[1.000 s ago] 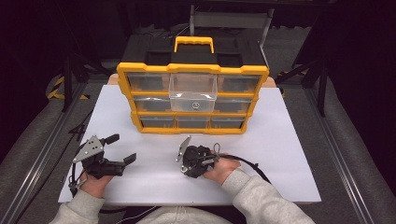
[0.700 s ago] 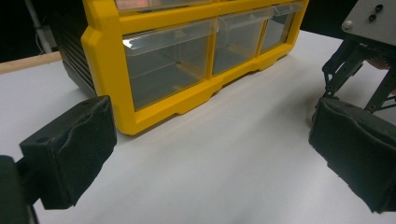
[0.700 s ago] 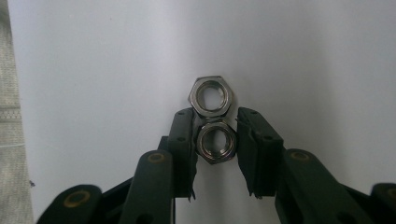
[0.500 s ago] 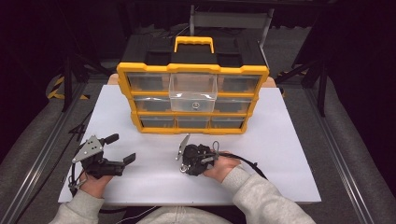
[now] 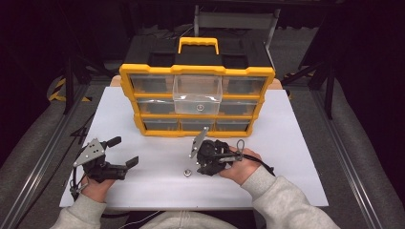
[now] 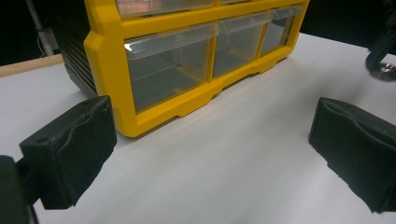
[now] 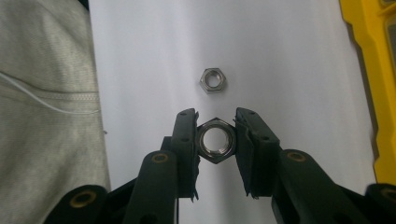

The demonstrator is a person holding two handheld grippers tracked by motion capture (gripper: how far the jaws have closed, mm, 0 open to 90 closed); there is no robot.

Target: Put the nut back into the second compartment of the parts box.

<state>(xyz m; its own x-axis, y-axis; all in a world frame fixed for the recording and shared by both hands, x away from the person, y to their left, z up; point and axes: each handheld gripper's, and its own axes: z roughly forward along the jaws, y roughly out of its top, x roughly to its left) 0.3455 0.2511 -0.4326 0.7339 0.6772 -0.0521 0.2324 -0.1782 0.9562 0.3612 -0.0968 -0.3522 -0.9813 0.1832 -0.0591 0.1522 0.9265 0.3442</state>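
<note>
Right gripper [image 7: 215,140] seen clamped on hex nut [image 7: 215,140], nut pinched between both pads, held clear above white table [image 5: 296,143]. Second nut [image 7: 213,80] left lying on table just beyond held one; seen in high view just left of right gripper [image 5: 210,157]. Left gripper [image 5: 119,152] held at near left, jaws wide apart, nothing between. Yellow drawer organizer [image 5: 197,71] placed at far centre, one middle drawer [image 5: 197,95] pulled out.
</note>
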